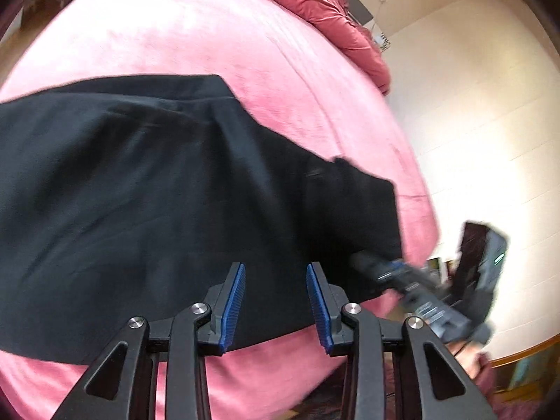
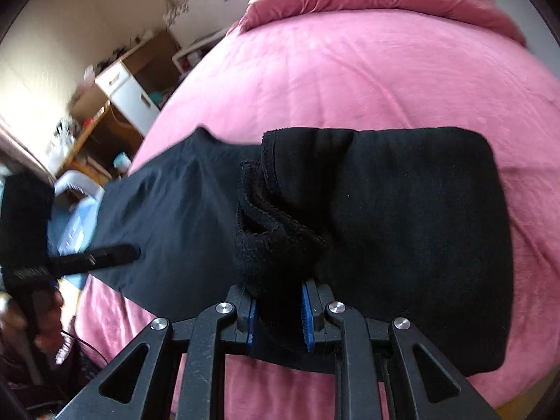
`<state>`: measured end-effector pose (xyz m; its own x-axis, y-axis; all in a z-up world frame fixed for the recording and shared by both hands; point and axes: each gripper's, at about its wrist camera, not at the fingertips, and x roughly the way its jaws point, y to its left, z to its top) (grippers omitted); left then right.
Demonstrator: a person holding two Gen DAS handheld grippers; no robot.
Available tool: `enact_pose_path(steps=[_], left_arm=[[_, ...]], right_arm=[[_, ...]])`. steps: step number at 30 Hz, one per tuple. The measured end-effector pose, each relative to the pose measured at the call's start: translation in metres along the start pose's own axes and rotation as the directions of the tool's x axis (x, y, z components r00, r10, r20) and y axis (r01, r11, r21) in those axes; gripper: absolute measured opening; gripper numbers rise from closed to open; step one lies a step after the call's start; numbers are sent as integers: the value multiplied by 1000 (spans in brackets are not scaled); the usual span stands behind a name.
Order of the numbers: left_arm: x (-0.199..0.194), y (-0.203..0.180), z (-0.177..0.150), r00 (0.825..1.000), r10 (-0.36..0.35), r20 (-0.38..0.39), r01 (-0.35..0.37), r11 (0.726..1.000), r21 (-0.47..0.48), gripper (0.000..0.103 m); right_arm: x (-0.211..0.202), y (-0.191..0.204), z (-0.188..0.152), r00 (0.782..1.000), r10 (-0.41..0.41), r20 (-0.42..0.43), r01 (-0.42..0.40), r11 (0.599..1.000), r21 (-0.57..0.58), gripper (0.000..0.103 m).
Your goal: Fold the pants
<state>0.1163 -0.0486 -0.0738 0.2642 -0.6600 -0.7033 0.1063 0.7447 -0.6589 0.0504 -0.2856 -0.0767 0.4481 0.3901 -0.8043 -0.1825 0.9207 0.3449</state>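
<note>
**Pants half folded, one bunched end carried over by the right hand-held gripper**

Blue ribbed pads on black linkage fill the bottom of both wrist views. In the left wrist view, the left hand-held gripper [image 1: 276,306] sits low and centre, jaws partly apart with nothing between the pads, pointing steeply down over the near edge of the black, soft woven pants [image 1: 147,192]. Those pants spread from the left edge of the frame across the middle, lying flat on the pink plush bed cover [image 1: 210,35]. At the lower right of that frame the right hand-held gripper [image 1: 371,262] shows blurred, its tip at the right-hand edge of the cloth.

In the right wrist view, the left hand-held gripper's dark fingers reach in from the left edge toward the thinner stretch of the pants at centre left. At bottom centre the right hand-held gripper [image 2: 278,315] stands narrow, clamped on a bunched, hemmed fold of the black fabric that rises just above its pads. To the right, a doubled, thicker slab of the pants lies on the bed cover, reaching the right of the frame.

My reading is that one fold is being laid over. Left to do: set the held end down, square the edges, smooth, and probably fold once more.
</note>
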Motion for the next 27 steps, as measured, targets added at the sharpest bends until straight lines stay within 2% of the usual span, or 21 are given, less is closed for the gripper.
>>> enact_pose_path(steps=[2, 4, 6, 7, 8, 9, 11, 13, 16, 20, 21, 23, 25, 27], left_arm=[[6, -4, 5, 998, -58, -17, 58, 998, -33, 41], [14, -4, 11, 994, -104, -31, 101, 992, -71, 58], [25, -3, 17, 987, -155, -41, 149, 981, -122, 68], [28, -3, 19, 986, -163, -46, 155, 979, -134, 68], [32, -5, 22, 985, -165, -54, 156, 977, -148, 68], [37, -6, 24, 985, -164, -61, 154, 976, -153, 68], [44, -8, 26, 983, -165, -80, 151, 976, -155, 68], [53, -11, 27, 981, -162, -103, 144, 977, -159, 68], [68, -14, 28, 981, -135, -143, 111, 980, -165, 68], [92, -20, 29, 974, -70, -213, 38, 987, -154, 66], [97, -22, 28, 972, -57, -227, 23, 988, -150, 65], [107, -30, 28, 968, -31, -248, 0, 992, -124, 51], [115, -38, 30, 965, 2, -263, -27, 995, -92, 27], [117, -51, 31, 967, 50, -251, -57, 998, -23, 19]], right_arm=[[11, 8, -3, 1000, 8, -22, -8, 1000, -15, 20], [18, 18, -11, 999, 0, -35, -1, 999, -41, 20], [23, 22, -16, 999, -5, -43, 2, 998, -64, 26], [24, 24, -18, 999, -8, -41, 5, 997, -75, 28], [22, 25, -16, 999, 0, -39, -4, 996, -84, 35], [19, 24, -18, 998, 32, -46, -36, 995, -88, 47], [11, 22, -25, 986, 154, -69, -159, 985, -70, 56], [-4, 11, -33, 978, 199, -59, -202, 978, -49, 56], [-32, -21, -50, 984, 178, -25, -177, 984, 21, 56], [-68, -70, -70, 997, 74, 19, -76, 987, 140, 56], [-76, -82, -76, 998, 47, 29, -52, 983, 177, 56], [-90, -106, -90, 999, -4, 44, -7, 968, 251, 56], [-99, -125, -94, 998, -55, 37, 42, 955, 295, 56], [-100, -140, -105, 995, -95, 16, 84, 938, 337, 56]])
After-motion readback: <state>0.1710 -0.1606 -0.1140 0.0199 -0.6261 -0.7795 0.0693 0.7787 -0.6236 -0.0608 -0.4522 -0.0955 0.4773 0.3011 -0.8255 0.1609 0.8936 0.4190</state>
